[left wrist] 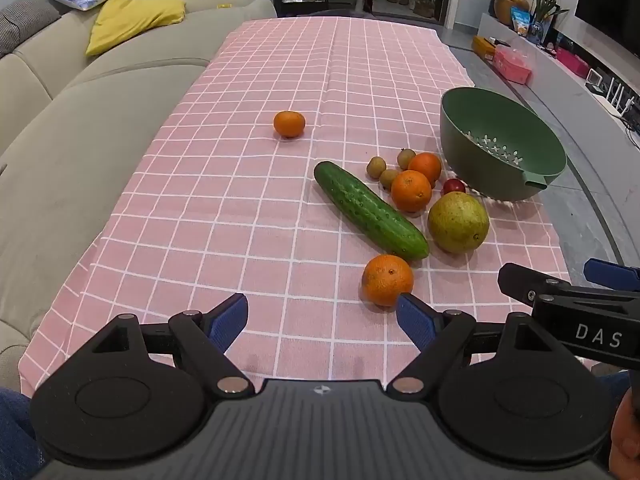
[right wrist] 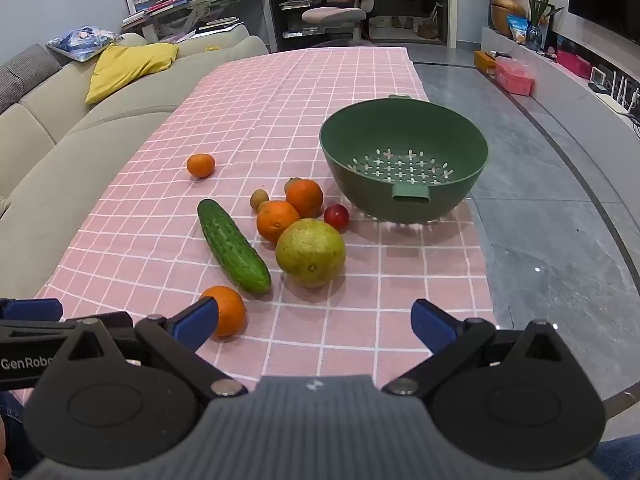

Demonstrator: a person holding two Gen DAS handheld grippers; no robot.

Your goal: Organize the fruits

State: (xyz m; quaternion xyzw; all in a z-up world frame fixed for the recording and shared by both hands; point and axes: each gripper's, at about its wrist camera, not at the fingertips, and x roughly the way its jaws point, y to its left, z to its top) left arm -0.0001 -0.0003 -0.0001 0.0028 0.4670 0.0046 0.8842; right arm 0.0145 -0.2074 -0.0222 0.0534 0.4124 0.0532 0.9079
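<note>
Your left gripper [left wrist: 322, 320] and right gripper [right wrist: 314, 322] both hover over the near edge of the table [left wrist: 168, 216], jaws spread wide and holding nothing, which suits a start: neither is committed to a fruit yet. Take the green colander [right wrist: 404, 160] as your landmark; it sits empty toward the right edge of the pink checked cloth, presumably as the place the fruits should end up. Nearest to you, and farthest from the colander on your side, lies a lone orange [left wrist: 387, 280], just beyond your left gripper's right finger and just beside the tip of the cucumber [left wrist: 370, 210]. The cucumber runs diagonally, left of the colander. Between it and the colander rests the large yellow-green citrus [right wrist: 310, 252], and closer in to the colander sit two more oranges [right wrist: 290, 210], a small red fruit [right wrist: 336, 217] near its base, and a few small brown fruits [left wrist: 386, 168]. Well left of the colander, a small mandarin [left wrist: 289, 123] sits alone. The near orange looks the easiest first pick, since nothing crowds its free sides.
</note>
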